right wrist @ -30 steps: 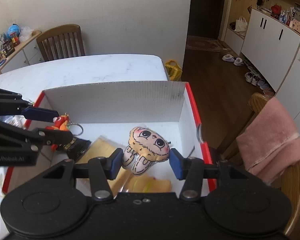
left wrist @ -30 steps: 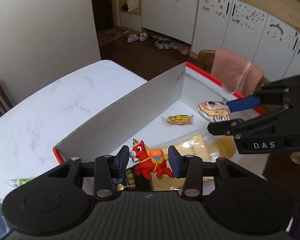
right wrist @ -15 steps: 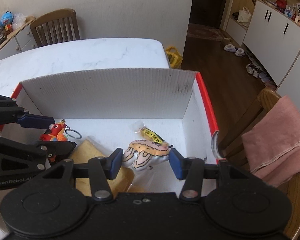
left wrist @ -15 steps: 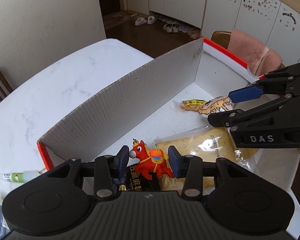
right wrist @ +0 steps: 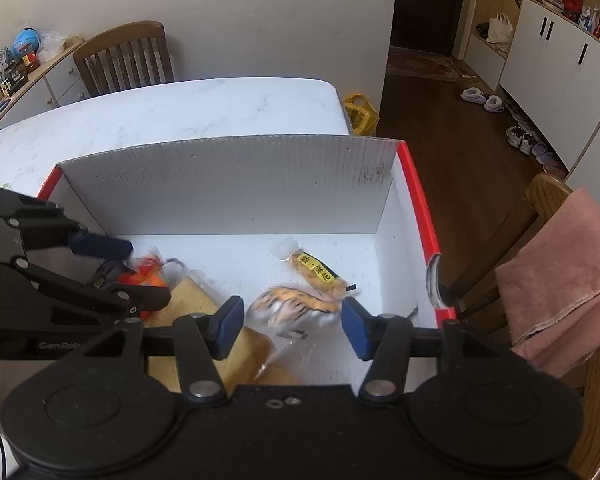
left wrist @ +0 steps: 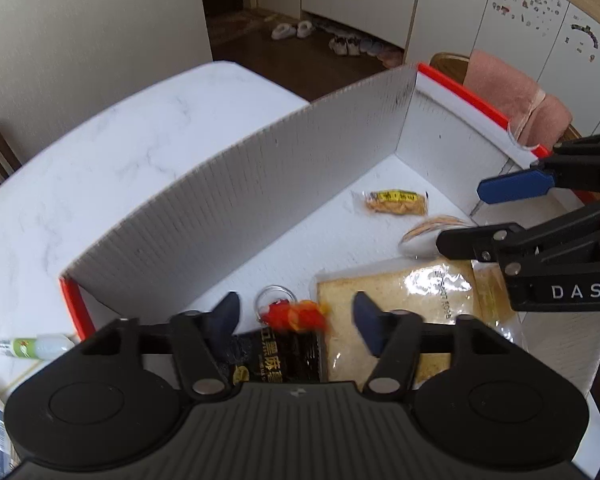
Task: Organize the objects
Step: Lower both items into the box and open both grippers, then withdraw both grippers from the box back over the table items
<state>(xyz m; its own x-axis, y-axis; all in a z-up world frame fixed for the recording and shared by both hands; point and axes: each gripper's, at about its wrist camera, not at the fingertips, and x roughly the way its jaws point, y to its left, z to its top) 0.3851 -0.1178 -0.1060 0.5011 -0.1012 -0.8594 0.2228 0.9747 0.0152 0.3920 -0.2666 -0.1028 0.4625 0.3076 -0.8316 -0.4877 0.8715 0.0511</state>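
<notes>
**Mei:** Marble-patterned table [left wrist: 112,152], kitchen cupboards behind, and a white cardboard box [left wrist: 236,196] with red edges on top. From the left wrist, what's the tool doing?

**Jon:** The left gripper [left wrist: 296,314] has its jaws spreading apart, and the red toy horse keychain [left wrist: 294,314] sits blurred between them, touched by neither pad. It's inside the box, lying partly on a black snack packet [left wrist: 286,360] beside a bagged slice of bread [left wrist: 396,308]. A small snack bar [left wrist: 396,202] lies further in.

**Mei:** And the right wrist?

**Jon:** Same story. The right gripper [right wrist: 292,322] is widening too, with the flat plush doll [right wrist: 294,308] blurred between the pads, free of both, on the box floor just beside that snack bar [right wrist: 316,274].

**Mei:** So the step?

**Jon:** Letting go, I'd judge; both toys are dropping into the box. Next, each hand should lift clear of the walls and look for leftovers, like the small tube [left wrist: 32,346] outside the left wall.
</notes>
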